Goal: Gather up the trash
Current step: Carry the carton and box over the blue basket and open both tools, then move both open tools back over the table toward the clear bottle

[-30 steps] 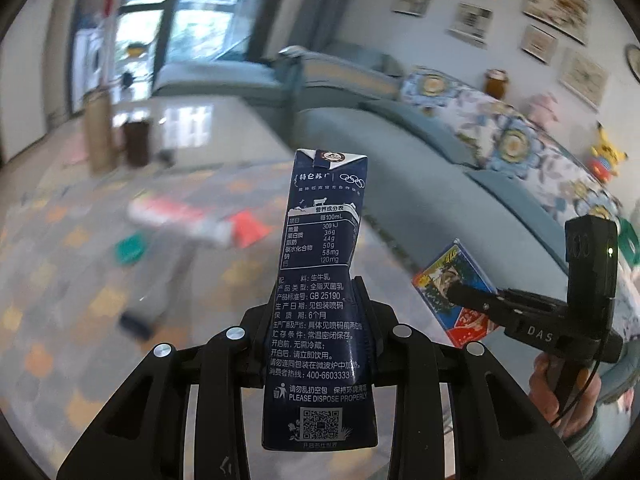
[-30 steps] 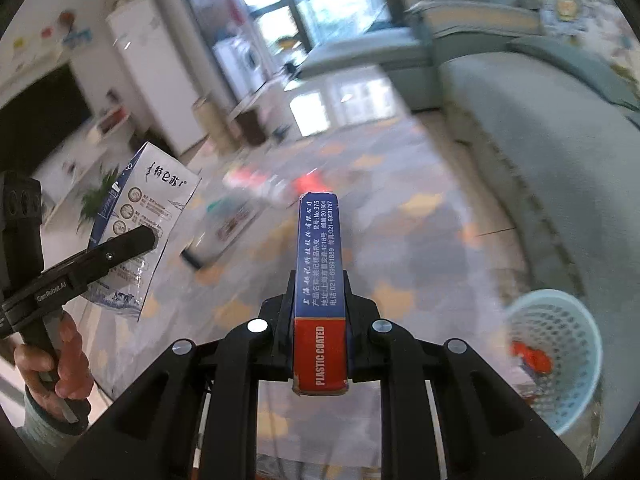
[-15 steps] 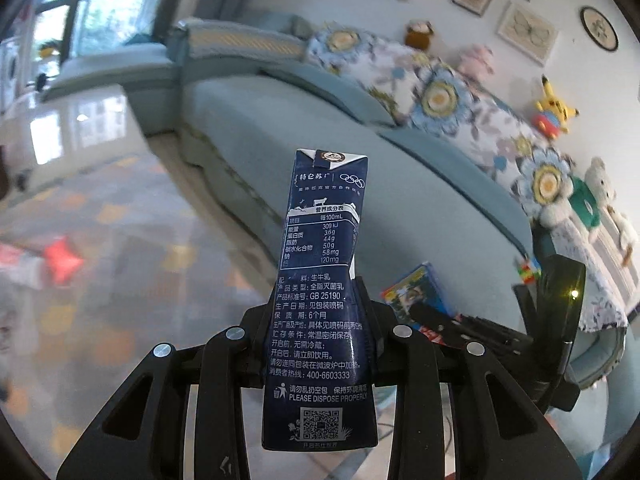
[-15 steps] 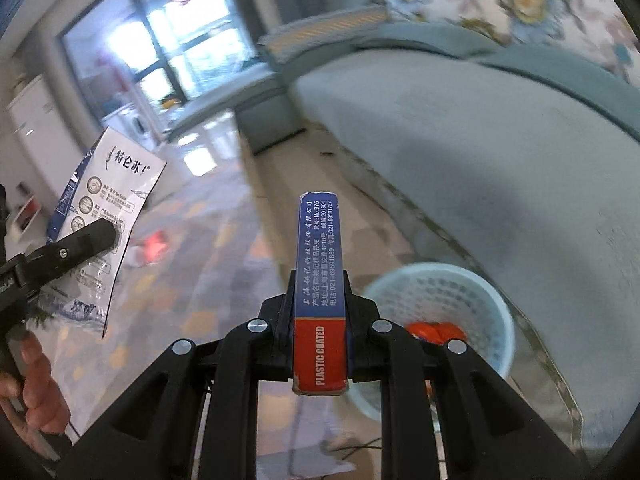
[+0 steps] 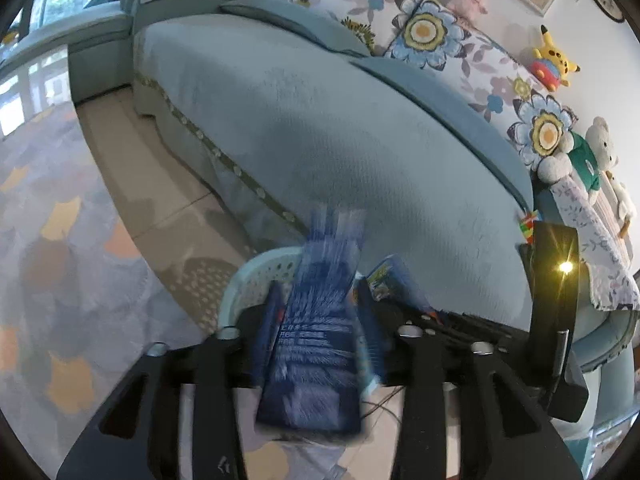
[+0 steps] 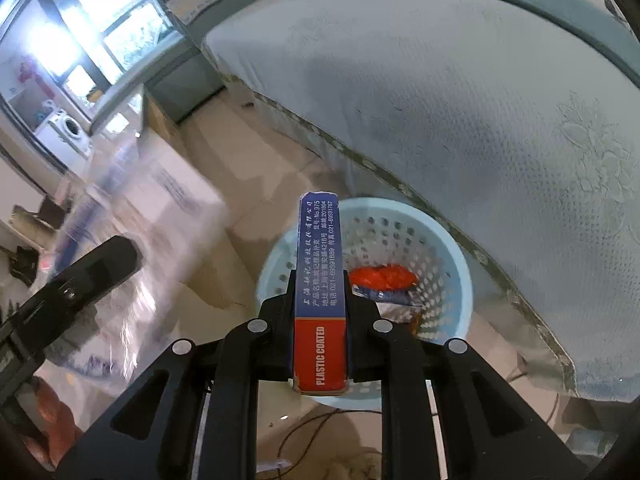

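A slim blue and red box (image 6: 320, 292) is clamped upright between the narrow fingers of the right tool (image 6: 320, 320), directly above the pale blue basket (image 6: 440, 240). The basket is set on the floor just beside the grey-blue sofa (image 6: 460, 100), and red trash (image 6: 380, 276) is seen lying inside it. In the left wrist view, a dark blue milk carton (image 5: 320, 320) is seen motion-blurred between the fingers of the left tool (image 5: 316, 344), which are spread wider than the carton; whether it is gripped cannot be told. The basket's rim (image 5: 256, 272) is glimpsed just behind the carton, beside the sofa.
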Motion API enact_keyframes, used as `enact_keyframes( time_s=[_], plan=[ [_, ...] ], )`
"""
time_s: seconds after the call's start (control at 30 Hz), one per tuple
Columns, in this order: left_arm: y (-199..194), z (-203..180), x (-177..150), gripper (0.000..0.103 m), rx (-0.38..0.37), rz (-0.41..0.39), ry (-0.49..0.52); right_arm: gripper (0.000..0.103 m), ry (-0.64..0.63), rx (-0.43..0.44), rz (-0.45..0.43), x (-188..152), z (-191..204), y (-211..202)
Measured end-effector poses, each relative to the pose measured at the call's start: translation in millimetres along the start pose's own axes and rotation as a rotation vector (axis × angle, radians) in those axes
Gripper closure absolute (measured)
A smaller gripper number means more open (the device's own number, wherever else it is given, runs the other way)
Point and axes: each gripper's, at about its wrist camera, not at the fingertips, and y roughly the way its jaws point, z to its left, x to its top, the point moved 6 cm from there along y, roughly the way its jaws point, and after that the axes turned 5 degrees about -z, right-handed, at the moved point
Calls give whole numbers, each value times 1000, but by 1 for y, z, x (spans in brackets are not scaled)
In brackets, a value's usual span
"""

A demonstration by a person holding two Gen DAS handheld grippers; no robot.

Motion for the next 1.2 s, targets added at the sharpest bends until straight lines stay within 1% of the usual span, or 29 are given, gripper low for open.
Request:
enact_keyframes(
  time_s=[0.07,0.13,0.2,0.33,0.4,0.53,0.6,0.63,0.67,0.73,0.77,0.8,0.87,0.97,1.0,1.07,1.2],
  plan=[
    [-2,0,-1,55,4,-5,12,86,9,-18,-3,2,-3,3],
    [-5,2,-2,55,14,-6,25,86,20,-14,-6,3,-6,3],
    [-9,5,-1,55,10,-8,16,86,25,-8,-7,1,-11,0],
    [-15,11,3,55,18,-23,9,86,-22,-16,-31,1,-6,-1],
    [-18,17,4,55,31,-32,-3,83,-47,-18,-46,0,-1,-3],
    [-28,27,7,55,28,-48,-28,76,-82,-33,-58,1,6,-5],
    [-37,33,11,53,23,-66,-36,73,-90,1,-70,3,14,-7],
    [-46,38,13,50,27,-83,-41,73,-100,16,-83,3,19,-10],
    [-52,40,14,46,31,-97,-44,71,-112,22,-97,4,23,-12],
    [-73,52,17,40,36,-135,-64,57,-151,30,-143,6,37,-22],
    [-86,61,17,38,41,-158,-80,47,-170,48,-169,6,46,-27],
    [-95,67,17,37,46,-174,-91,45,-183,64,-187,6,53,-32],
    [-121,89,13,33,76,-215,-115,45,-226,110,-218,3,75,-40],
    [-152,117,7,29,139,-262,-135,45,-292,155,-261,-4,106,-49],
    [-167,131,3,29,172,-281,-142,45,-306,168,-268,-6,115,-50],
    [-192,159,-5,22,232,-311,-167,45,-345,203,-284,-13,138,-53],
    [-238,205,-18,18,317,-369,-214,45,-408,242,-291,-26,174,-53]
  ],
)
